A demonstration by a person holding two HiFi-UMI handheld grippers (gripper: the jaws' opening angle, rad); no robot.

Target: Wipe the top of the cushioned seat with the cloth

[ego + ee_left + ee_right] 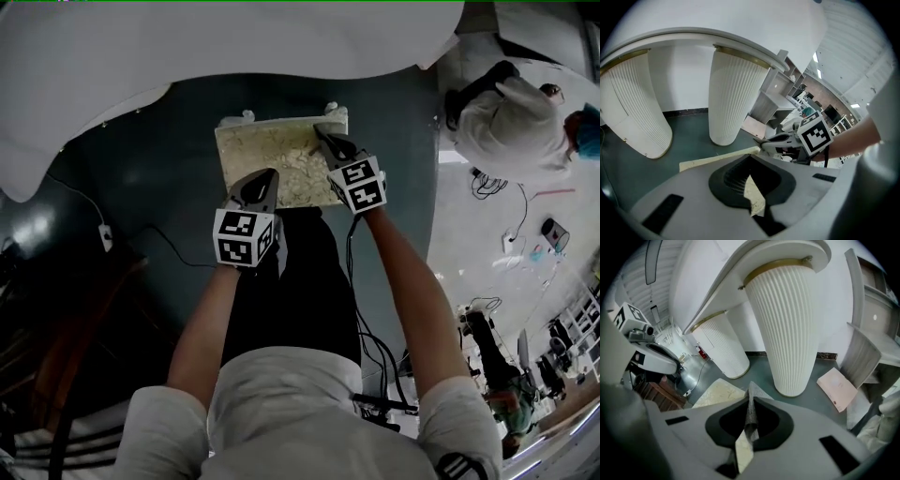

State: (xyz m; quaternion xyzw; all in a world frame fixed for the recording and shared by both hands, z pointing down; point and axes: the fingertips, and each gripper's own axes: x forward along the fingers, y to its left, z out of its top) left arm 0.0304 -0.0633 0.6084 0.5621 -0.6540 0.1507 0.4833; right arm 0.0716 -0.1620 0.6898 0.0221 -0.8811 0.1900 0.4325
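The cushioned seat (272,155) is a cream, marbled square on the dark floor just ahead of my legs; its edge also shows in the left gripper view (717,159) and the right gripper view (717,394). A thin grey speckled cloth (750,411) stands pinched in my right gripper (750,397), which hovers over the seat's far right corner (320,132). My left gripper (270,176) is over the seat's near edge, its jaws together (750,177) with nothing between them. Each gripper shows in the other's view: the right gripper (764,140), the left gripper (675,365).
A white table on ribbed pedestals (787,333) overhangs the seat's far side. A pale board (836,387) lies on the floor at the right. A cable and socket (105,236) lie at the left, near dark wooden furniture (56,337). Another person (516,122) is at the upper right.
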